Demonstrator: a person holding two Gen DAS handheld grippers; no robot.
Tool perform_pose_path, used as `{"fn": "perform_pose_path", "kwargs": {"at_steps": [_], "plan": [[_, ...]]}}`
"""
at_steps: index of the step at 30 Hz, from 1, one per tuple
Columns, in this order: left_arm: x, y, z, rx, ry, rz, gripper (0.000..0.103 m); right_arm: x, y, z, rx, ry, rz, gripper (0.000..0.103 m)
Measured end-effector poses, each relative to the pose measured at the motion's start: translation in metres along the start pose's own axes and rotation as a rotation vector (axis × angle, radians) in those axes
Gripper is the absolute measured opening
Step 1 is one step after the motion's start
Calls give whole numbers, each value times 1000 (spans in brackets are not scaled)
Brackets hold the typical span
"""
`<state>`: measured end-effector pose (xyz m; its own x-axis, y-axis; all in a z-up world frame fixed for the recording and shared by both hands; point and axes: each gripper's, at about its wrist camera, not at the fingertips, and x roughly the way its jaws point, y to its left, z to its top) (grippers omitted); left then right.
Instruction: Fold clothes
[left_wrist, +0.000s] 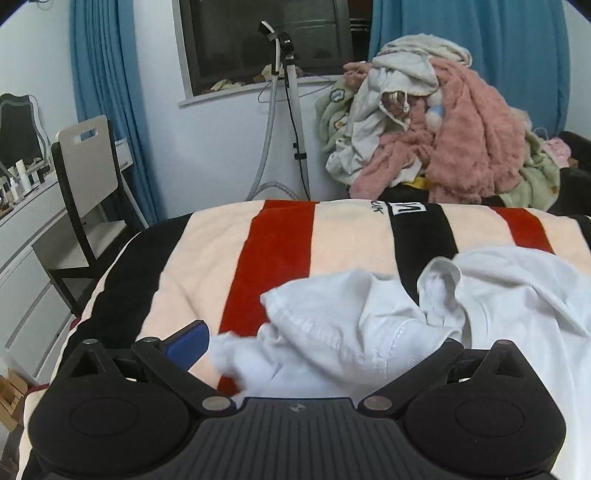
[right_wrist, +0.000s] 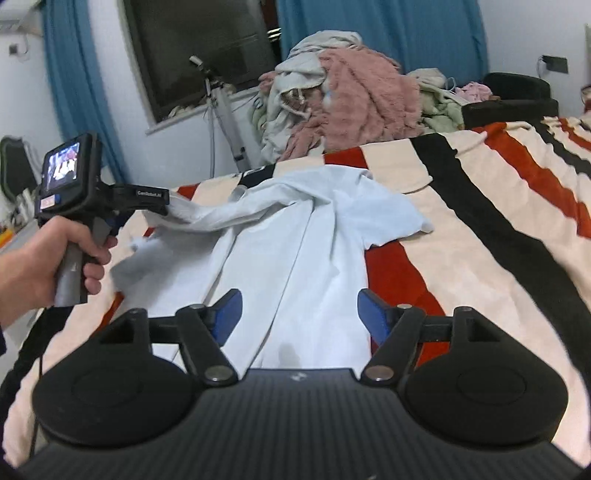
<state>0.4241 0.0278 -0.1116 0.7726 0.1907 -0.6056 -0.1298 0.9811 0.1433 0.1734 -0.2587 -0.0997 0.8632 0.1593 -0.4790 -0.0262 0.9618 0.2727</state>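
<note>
Left gripper (right_wrist: 162, 212) pinches shirt (right_wrist: 295, 236) (far finger hidden by cloth); right gripper (right_wrist: 300, 314) spread over near hem.

White walls (left_wrist: 221, 147) close in the room. A dark window (left_wrist: 266, 37) sits between blue curtains (left_wrist: 107, 92), with scraps lying on its sill (left_wrist: 240, 88). A white stand (left_wrist: 295, 122) with a grey hose rises below it. At the left, a chair (left_wrist: 85, 177) faces a white dresser (left_wrist: 29, 229) that carries a mirror (left_wrist: 18, 129) and small bottles. A heap of pink, white and green laundry (left_wrist: 436, 129) rises beyond the bed, which has a striped blanket (left_wrist: 280, 236) of cream, red and black.
</note>
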Motion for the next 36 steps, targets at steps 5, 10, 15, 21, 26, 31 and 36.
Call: {"fn": "perform_pose_path", "kwargs": {"at_steps": [5,10,15,21,26,31,36], "plan": [[38,-24,38,-14,-7,20,103,27,-13,-6,-15,-58,-12,71],[84,-43,90,-18,-77,137,102,57,-31,-10,16,-102,-45,71],[147,-47,129,-44,-7,271,103,85,-56,-9,74,-152,-88,71],[223,-72,141,239,263,209,103,118,-68,-13,93,-115,-142,71],[206,-96,160,403,259,211,103,135,-73,-17,116,-70,-152,72],[159,-134,169,540,192,163,103,129,-73,-18,133,-80,-142,71],[63,-144,154,360,96,-53,103,118,-66,-20,110,-108,-113,71]]}}
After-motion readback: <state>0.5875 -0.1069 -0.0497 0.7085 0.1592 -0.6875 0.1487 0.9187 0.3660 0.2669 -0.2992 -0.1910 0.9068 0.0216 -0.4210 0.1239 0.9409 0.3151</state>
